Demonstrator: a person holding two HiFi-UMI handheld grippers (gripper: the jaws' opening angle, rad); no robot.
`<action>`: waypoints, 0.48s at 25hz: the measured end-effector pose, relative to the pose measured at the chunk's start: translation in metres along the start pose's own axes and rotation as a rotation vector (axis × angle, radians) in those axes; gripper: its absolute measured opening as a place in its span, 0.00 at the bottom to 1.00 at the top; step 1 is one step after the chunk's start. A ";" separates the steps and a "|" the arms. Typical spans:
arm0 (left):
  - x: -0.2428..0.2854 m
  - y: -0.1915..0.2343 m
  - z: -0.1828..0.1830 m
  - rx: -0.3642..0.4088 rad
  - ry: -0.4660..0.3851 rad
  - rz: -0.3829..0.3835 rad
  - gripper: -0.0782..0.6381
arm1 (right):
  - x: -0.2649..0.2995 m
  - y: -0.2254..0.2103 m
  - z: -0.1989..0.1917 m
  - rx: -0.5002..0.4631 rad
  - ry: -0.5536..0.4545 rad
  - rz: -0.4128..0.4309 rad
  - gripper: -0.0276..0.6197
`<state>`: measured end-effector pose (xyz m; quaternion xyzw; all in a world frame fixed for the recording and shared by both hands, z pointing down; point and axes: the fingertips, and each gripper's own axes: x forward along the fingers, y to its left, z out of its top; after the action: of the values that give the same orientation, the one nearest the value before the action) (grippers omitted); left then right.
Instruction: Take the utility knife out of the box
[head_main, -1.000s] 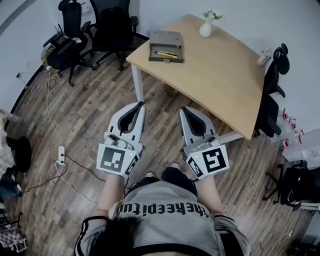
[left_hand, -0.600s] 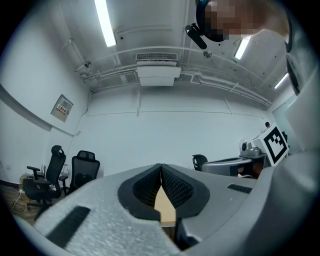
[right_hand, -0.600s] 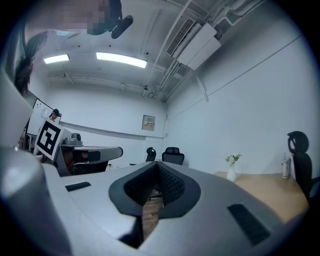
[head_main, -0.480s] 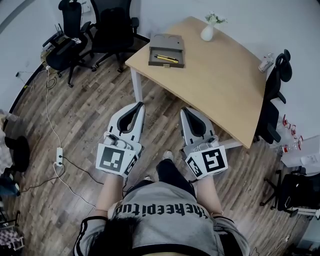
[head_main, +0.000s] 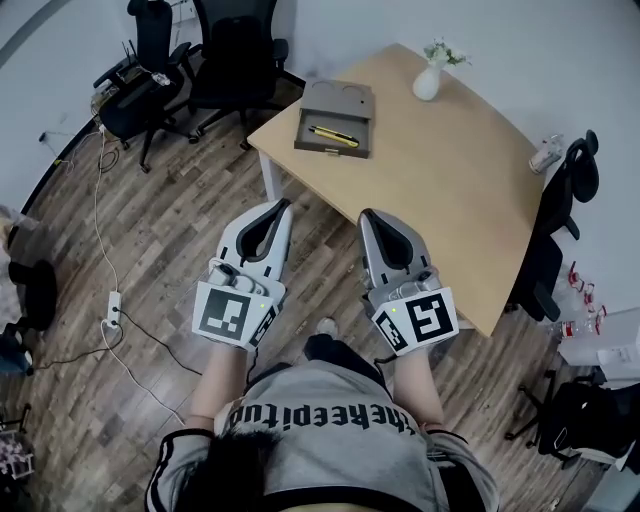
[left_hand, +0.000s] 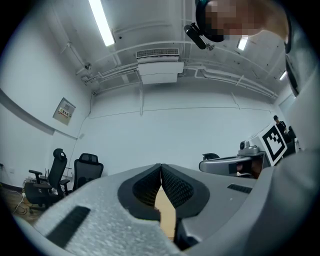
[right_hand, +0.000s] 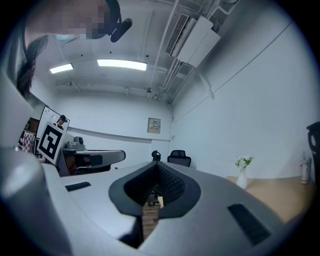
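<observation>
A grey open box (head_main: 335, 118) lies near the far left corner of the wooden table (head_main: 450, 190). A yellow utility knife (head_main: 333, 135) rests inside it. My left gripper (head_main: 284, 206) and right gripper (head_main: 366, 215) are held side by side over the wood floor, short of the table's near edge and well apart from the box. Both point toward the table. In the left gripper view the left gripper (left_hand: 160, 166) has its tips together with nothing between them. The right gripper (right_hand: 157, 163) is likewise shut and empty in its own view.
Black office chairs (head_main: 235, 50) stand beyond the table's left end. A white vase with flowers (head_main: 429, 80) sits at the table's far edge and a small bottle (head_main: 546, 155) at its right end. Another black chair (head_main: 560, 220) is on the right. A power strip and cable (head_main: 110, 303) lie on the floor at left.
The table and box have drawn closer and lower in the head view as the person steps toward them. Both grippers travel along, still shut and side by side.
</observation>
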<state>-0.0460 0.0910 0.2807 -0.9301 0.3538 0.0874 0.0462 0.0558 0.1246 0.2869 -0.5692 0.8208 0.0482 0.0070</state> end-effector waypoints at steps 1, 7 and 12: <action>0.006 0.000 -0.001 0.001 0.000 0.005 0.13 | 0.003 -0.006 0.000 0.001 0.000 0.006 0.05; 0.043 0.002 -0.009 0.003 0.001 0.042 0.13 | 0.019 -0.042 -0.006 0.003 -0.001 0.039 0.05; 0.071 -0.005 -0.011 0.009 -0.014 0.063 0.13 | 0.023 -0.070 -0.009 0.021 -0.013 0.065 0.05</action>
<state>0.0107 0.0469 0.2777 -0.9176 0.3831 0.0940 0.0500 0.1133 0.0780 0.2894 -0.5416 0.8393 0.0433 0.0169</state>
